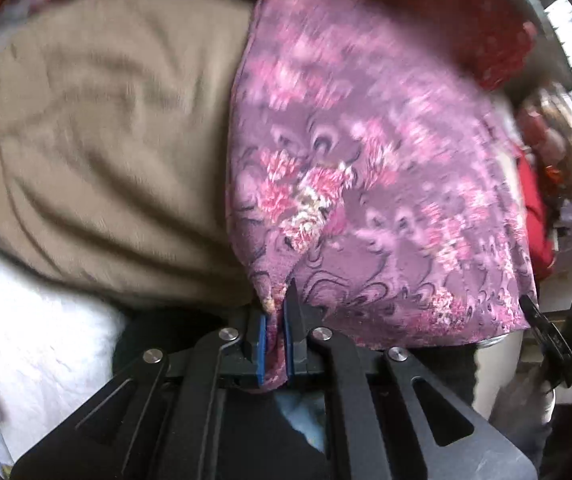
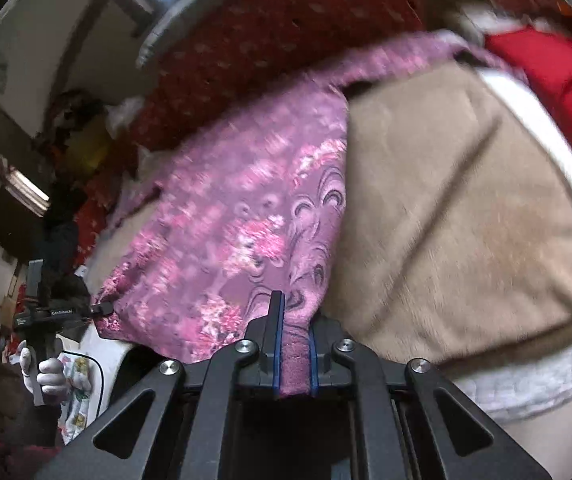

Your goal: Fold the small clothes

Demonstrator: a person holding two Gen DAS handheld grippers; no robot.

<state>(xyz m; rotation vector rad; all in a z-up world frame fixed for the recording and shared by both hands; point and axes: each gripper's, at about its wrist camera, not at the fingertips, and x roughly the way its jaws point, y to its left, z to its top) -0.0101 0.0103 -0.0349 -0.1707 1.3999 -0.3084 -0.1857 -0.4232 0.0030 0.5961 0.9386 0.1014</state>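
1. The left gripper (image 1: 274,334) is clenched on 1 near corner of the purple floral garment (image 1: 366,184), cloth bunched between its blue pads (image 1: 261,354).
2. The garment lies spread over a tan blanket (image 1: 106,140), its far edge against a red cushion (image 2: 286,40).
3. The right gripper (image 2: 293,344) pinches the other near corner.
4. Judged step: both corners gripped, fold starting. Next, carry both corners together toward the far edge, keeping the hem taut.

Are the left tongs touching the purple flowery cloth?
Touching. In the left wrist view the left tongs are shut on a bunched edge of the purple flowery cloth, which is squeezed between the blue pads.
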